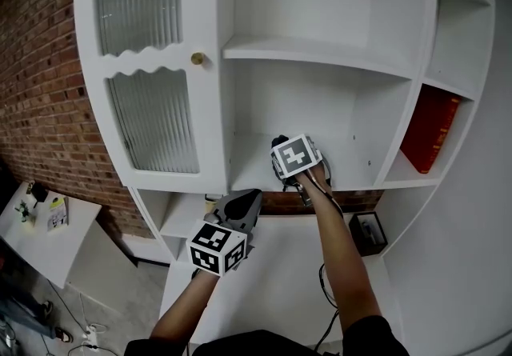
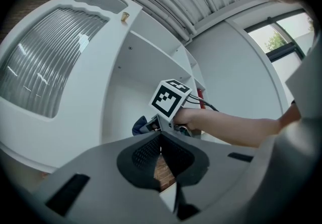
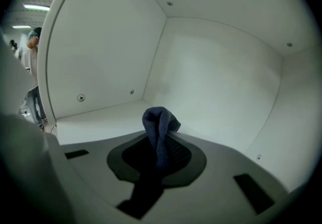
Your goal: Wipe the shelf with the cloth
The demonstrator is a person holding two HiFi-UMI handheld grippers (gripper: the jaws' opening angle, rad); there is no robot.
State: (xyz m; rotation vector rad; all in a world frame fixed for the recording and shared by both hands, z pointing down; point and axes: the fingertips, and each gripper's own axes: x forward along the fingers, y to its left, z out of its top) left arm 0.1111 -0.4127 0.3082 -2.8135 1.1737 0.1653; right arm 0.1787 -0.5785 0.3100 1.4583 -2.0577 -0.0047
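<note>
I have two grippers out and one cloth between them. My right gripper (image 3: 160, 143) reaches into the middle open compartment of the white shelf unit (image 1: 320, 52), and its jaws are pinched tight on the single dark blue cloth (image 3: 160, 120). The cloth bunches up in a knot past the jaw tips, close over the white shelf board (image 3: 95, 120), though I cannot tell whether it touches the board. My left gripper (image 1: 242, 204) hangs lower, outside the unit and in front of its lower edge. Its two jaw tips meet with nothing between them. Each gripper carries one marker cube. To the left of the compartment is one cabinet door (image 1: 160, 66) with two ribbed glass panes, one above the other, and one small brass knob (image 1: 196, 58) at its edge. Something red (image 1: 428, 130) stands in the narrow side compartment on the right. A brick wall (image 1: 40, 90) runs behind the unit on the left.
</note>
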